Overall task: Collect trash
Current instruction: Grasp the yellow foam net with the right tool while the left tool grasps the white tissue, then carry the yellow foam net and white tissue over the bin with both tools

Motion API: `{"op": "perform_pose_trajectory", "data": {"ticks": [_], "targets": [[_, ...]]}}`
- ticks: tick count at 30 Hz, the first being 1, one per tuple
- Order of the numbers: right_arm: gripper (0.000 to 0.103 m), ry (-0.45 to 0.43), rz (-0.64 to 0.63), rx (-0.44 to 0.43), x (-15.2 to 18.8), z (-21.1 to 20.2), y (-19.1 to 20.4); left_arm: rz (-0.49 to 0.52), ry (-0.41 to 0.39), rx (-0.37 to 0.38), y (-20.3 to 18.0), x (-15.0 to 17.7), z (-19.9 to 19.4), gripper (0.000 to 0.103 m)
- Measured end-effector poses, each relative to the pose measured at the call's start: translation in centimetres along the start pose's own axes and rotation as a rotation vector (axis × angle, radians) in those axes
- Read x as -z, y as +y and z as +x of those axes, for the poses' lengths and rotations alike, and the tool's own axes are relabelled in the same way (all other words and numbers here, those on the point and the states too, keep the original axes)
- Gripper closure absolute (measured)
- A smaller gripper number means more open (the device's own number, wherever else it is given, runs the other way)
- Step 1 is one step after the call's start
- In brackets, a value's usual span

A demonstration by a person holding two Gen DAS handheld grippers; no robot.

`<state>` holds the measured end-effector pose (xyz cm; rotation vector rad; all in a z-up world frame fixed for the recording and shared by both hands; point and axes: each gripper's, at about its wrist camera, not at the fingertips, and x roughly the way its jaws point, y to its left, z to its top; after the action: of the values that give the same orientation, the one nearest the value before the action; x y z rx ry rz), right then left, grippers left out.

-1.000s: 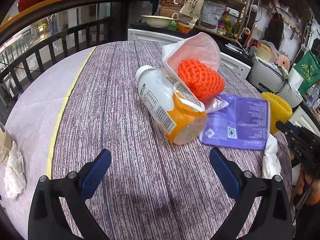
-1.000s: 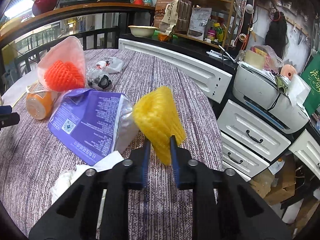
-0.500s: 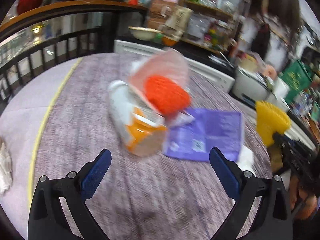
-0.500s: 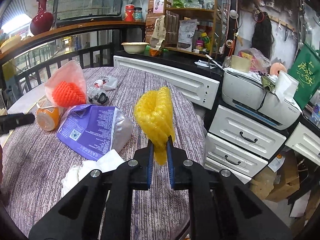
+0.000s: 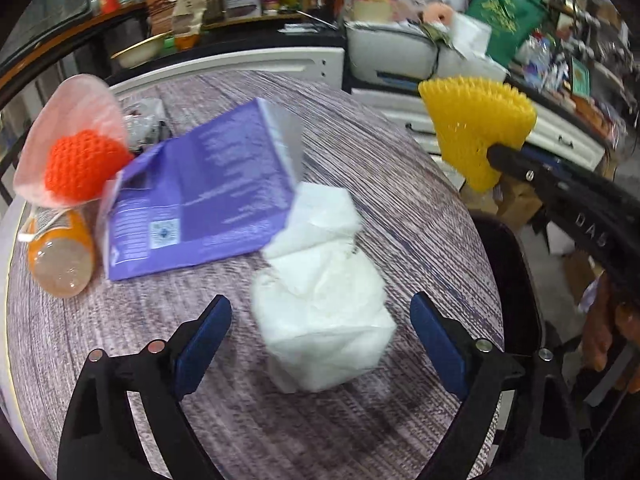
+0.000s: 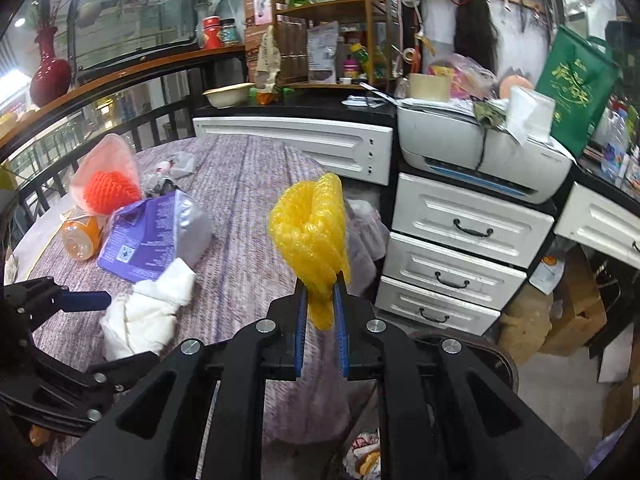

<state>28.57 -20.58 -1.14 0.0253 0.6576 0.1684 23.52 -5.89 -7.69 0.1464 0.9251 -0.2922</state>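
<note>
My right gripper (image 6: 320,304) is shut on a yellow foam fruit net (image 6: 310,226) and holds it in the air past the table's right edge; the net also shows in the left wrist view (image 5: 476,130). My left gripper (image 5: 320,328) is open, its fingers either side of a crumpled white tissue (image 5: 324,304) on the purple-striped table (image 5: 400,200). The tissue also shows in the right wrist view (image 6: 146,312). Behind it lie a purple pouch (image 5: 200,196), an orange foam net (image 5: 82,160) in a pink wrapper, and an orange bottle (image 5: 60,256) on its side.
A dark bin rim (image 5: 516,280) sits just past the table's right edge. White drawers (image 6: 460,248) and a printer (image 6: 480,152) stand to the right. A railing (image 6: 120,120) runs behind the table. Crumpled clear plastic (image 6: 176,164) lies at the far side.
My left gripper has swung right, from facing the bottle to straddling the white tissue. My right gripper has lifted the yellow net up and away over the table's edge.
</note>
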Motion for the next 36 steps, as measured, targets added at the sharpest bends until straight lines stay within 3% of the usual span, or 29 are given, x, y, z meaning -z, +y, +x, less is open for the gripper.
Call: {"op": "perform_pose_trajectory", "data": {"ticks": [4,6,12,26,36], "targets": [[0.090,0.000,0.031,0.013,0.9,-0.7,-1.2,0.025,-0.007,-0.019,-0.9,0.2,0.1,0.030],[0.090,-0.003,0.037,0.019,1.3,-1.1,-1.6,0.018,-0.008,-0.028,-1.0,0.0,0.0,0.049],[0.090,-0.007,0.067,0.022,2.5,-2.2,-2.6,0.008,-0.028,-0.031,-1.7,0.3,-0.8,0.084],[0.090,-0.039,0.127,0.010,5.3,-6.5,-4.6,-0.087,-0.122,0.039,-2.3,2.2,-5.2,0.089],[0.090,-0.018,0.193,0.041,8.9,-8.2,-7.2,-0.081,-0.156,0.095,-5.2,3.0,-7.0,0.089]]}}
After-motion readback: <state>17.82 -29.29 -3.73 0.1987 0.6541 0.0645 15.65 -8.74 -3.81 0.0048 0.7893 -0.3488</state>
